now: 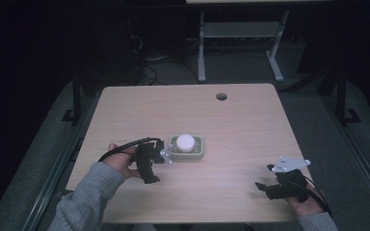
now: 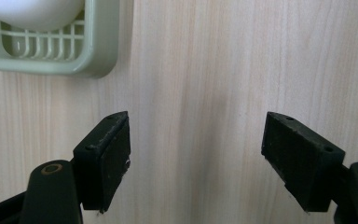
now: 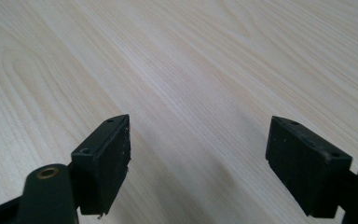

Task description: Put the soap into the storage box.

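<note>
A pale green slatted dish (image 1: 198,153) sits near the middle of the wooden table, with a white rounded lump (image 1: 185,142) resting in it. My left gripper (image 1: 149,169) is just left of the dish, close to its edge, tilted down at the table. In the left gripper view the jaws (image 2: 196,158) stand wide open over bare wood, with the dish's corner (image 2: 98,51) and the white lump (image 2: 32,11) at upper left. My right gripper (image 1: 266,187) hovers near the front right of the table. It is open (image 3: 198,163) over bare wood, holding nothing.
The table (image 1: 250,125) has a round cable hole (image 1: 221,96) near its far edge. Beyond it stands a grey desk frame (image 1: 241,33) on a dark floor. Bare wood lies between the two grippers.
</note>
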Demonstrator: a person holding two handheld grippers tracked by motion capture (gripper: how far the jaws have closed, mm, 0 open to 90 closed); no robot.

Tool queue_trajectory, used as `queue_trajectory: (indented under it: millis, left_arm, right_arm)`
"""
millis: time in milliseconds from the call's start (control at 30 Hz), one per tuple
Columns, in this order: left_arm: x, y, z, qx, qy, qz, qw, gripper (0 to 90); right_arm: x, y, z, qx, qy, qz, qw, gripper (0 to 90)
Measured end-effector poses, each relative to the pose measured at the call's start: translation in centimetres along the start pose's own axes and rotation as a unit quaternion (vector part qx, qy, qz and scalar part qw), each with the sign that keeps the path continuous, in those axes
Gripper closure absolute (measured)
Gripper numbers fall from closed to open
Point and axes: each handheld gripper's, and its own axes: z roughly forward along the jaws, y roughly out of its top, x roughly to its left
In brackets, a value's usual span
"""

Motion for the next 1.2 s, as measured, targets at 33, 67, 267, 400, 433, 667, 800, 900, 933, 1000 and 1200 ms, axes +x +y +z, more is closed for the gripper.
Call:
queue_trajectory:
  millis: [33, 67, 267, 400, 433, 667, 800, 900, 933, 1000, 1200]
  left_arm:
    - [-0.1, -0.1, 0.0, -0.001, -0.001, -0.001, 1.0, 23.7]
    - [-0.1, -0.1, 0.0, -0.002, 0.0, 0.0, 1.0, 23.7]
    - [-0.7, -0.6, 0.3, -0.004, 0.001, 0.0, 1.0, 23.7]
    - [-1.1, -1.0, 0.4, -0.003, 0.001, 0.0, 1.0, 23.7]
    - [-1.3, -1.1, 0.4, -0.006, 0.003, -0.003, 1.0, 23.7]
    - [-2.0, -1.8, 0.7, -0.013, 0.004, -0.001, 0.9999, 23.7]
    - [-2.4, -2.2, 0.9, -0.011, 0.003, -0.001, 0.9999, 23.7]
    - [-2.7, -2.5, 1.1, -0.014, 0.002, -0.006, 0.9999, 23.7]
    - [-2.8, -2.6, 1.1, -0.013, 0.003, -0.007, 0.9999, 23.6]
    - [-3.0, -2.9, 1.1, -0.015, 0.004, -0.008, 0.9998, 23.7]
    - [-3.6, -3.6, 1.4, -0.019, 0.003, -0.013, 0.9997, 23.7]
  right_arm:
    - [-0.1, 0.0, 0.0, -0.001, -0.002, -0.002, 1.0, 21.5]
    - [-0.1, -0.1, 0.0, -0.003, -0.003, -0.003, 1.0, 21.5]
    - [-0.2, -0.1, -0.1, -0.001, -0.006, -0.002, 1.0, 21.5]
    - [-0.2, -0.2, -0.1, 0.002, -0.008, -0.001, 1.0, 21.5]
    - [-0.2, -0.2, -0.1, 0.002, -0.007, -0.001, 1.0, 21.5]
    - [-0.2, -0.2, -0.1, 0.003, -0.01, -0.001, 0.9999, 21.5]
    - [-0.2, -0.2, -0.1, 0.004, -0.012, -0.002, 0.9999, 21.4]
    - [-0.2, -0.2, -0.1, 0.004, -0.013, -0.001, 0.9999, 21.4]
    - [-0.2, -0.2, -0.1, 0.004, -0.013, -0.001, 0.9999, 21.4]
    - [-0.2, -0.2, -0.1, 0.003, -0.011, -0.001, 0.9999, 21.4]
    - [-0.2, -0.2, -0.2, 0.002, -0.014, -0.002, 0.9999, 21.4]
